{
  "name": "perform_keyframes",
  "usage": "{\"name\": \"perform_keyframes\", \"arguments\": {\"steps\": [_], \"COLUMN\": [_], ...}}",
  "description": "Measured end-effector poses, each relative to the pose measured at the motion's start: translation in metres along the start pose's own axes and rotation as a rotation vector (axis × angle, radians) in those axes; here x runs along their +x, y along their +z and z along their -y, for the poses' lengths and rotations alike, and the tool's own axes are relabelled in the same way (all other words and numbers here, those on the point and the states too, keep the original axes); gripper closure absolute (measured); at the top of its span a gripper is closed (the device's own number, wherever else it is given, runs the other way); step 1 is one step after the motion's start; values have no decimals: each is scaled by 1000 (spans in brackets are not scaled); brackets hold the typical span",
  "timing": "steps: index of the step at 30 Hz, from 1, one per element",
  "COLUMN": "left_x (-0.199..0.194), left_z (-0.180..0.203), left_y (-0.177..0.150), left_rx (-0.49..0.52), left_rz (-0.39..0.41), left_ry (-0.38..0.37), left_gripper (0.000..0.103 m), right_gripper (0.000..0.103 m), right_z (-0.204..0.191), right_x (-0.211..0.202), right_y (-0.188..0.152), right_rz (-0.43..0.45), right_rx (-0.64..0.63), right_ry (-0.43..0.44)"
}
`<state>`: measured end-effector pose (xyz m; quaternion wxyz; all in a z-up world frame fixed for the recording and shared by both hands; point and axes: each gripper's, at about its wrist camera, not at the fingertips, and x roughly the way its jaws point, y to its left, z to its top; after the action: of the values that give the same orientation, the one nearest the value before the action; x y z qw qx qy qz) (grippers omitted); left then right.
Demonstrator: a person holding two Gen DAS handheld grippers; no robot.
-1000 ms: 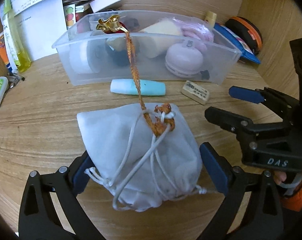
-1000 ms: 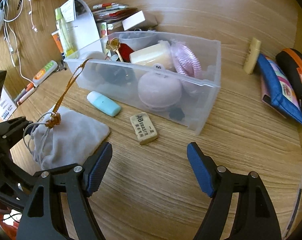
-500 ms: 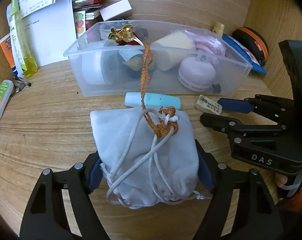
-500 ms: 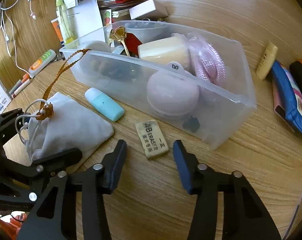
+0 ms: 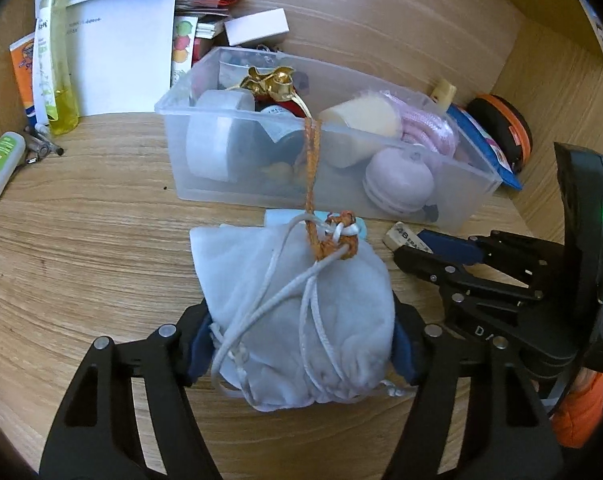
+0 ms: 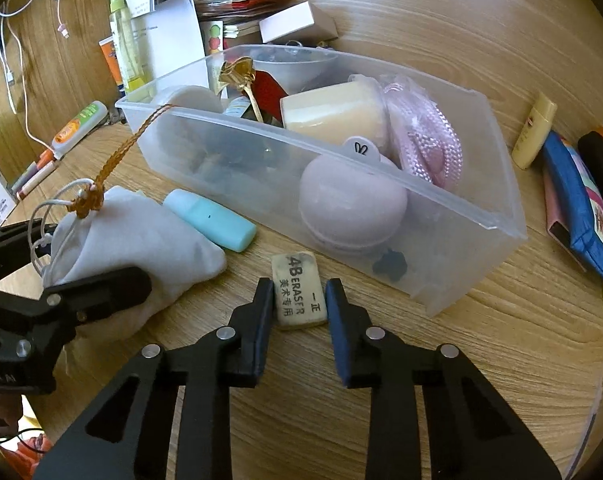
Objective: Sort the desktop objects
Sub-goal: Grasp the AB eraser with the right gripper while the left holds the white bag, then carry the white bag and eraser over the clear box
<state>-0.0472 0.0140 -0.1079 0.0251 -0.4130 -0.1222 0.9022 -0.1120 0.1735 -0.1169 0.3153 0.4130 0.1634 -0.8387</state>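
Note:
My left gripper [image 5: 301,344] is shut on a white drawstring pouch [image 5: 297,308] lying on the wooden desk; an orange cord [image 5: 311,176] runs from its knot over the rim of the clear plastic bin [image 5: 321,192]. The pouch also shows in the right wrist view [image 6: 141,236]. My right gripper [image 6: 299,304] has its fingers on either side of a 4B eraser [image 6: 299,290] in front of the bin [image 6: 421,216], narrowly open, touching or nearly touching it. A light blue case [image 6: 211,220] lies between pouch and bin.
The bin holds a purple round case [image 6: 351,208], a cream block [image 6: 333,114], a pink net and a gold ornament [image 6: 237,74]. Papers, a yellow bottle [image 5: 57,80] and pens stand at left. A blue pouch [image 6: 581,204] and lip balm [image 6: 535,130] lie right.
My left gripper closed onto the pouch and lifted its view slightly. My right gripper moved forward to the eraser and narrowed its fingers around it.

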Motion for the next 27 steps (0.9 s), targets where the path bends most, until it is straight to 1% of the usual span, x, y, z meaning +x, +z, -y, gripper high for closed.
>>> {"name": "perform_keyframes", "arguments": {"steps": [5,10,16,23,27], "left_x": [-9,-20,-32,-46,-52], "left_z": [3,1,1,2,4], "left_y": [0,5,14,32,46], "left_rx": [15,2,-3,8,23], "left_rz": [25,53,93,135,160], "left_ry": [21,19,24,37,32], "left_gripper": [34,34,34,34,34], "right_gripper": [80,81,81,81,81], "right_z": [0,-1,8,18,22], "right_x": [-6,-24,-47,-66,-72], "right_y": [-4,-6,-3,4,10], "right_rz": [6,48,111,178,209], "right_rx": [23,45,75,102,108], "right_ry": [30,42,53,66,72]}}
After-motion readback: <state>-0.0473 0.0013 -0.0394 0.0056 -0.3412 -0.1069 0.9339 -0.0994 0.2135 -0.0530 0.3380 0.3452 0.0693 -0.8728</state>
